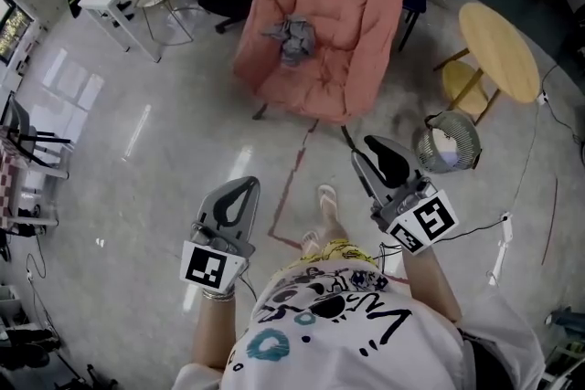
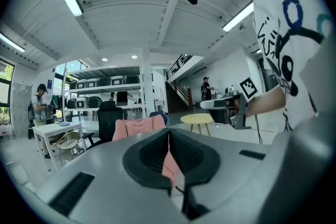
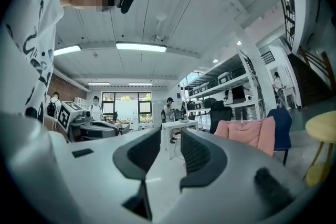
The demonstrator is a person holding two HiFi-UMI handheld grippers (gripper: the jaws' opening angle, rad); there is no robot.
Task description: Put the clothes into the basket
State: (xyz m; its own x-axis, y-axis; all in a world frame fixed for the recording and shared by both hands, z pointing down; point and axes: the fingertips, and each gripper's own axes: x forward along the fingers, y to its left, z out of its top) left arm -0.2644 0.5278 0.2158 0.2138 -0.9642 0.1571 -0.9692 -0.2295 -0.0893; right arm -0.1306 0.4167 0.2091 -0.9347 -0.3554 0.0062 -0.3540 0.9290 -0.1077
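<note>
Grey clothes (image 1: 292, 39) crumpled on the seat of pink padded chair (image 1: 340, 59), well apart from both grippers; left gripper (image 1: 241, 187) — jaws together, nothing held; right gripper (image 1: 373, 151) — jaws partly apart, empty (both held above the floor (image 1: 164, 160))

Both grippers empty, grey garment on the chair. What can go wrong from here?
1. The grey garment lies bunched in the soft seat of the pink chair; a pinch may catch cushion fabric too.
2. The basket sits low by the legs of the yellow table and already holds something pale, so the garment may drape over its rim.
3. The left gripper is shut; only the right gripper is open and ready.
</note>
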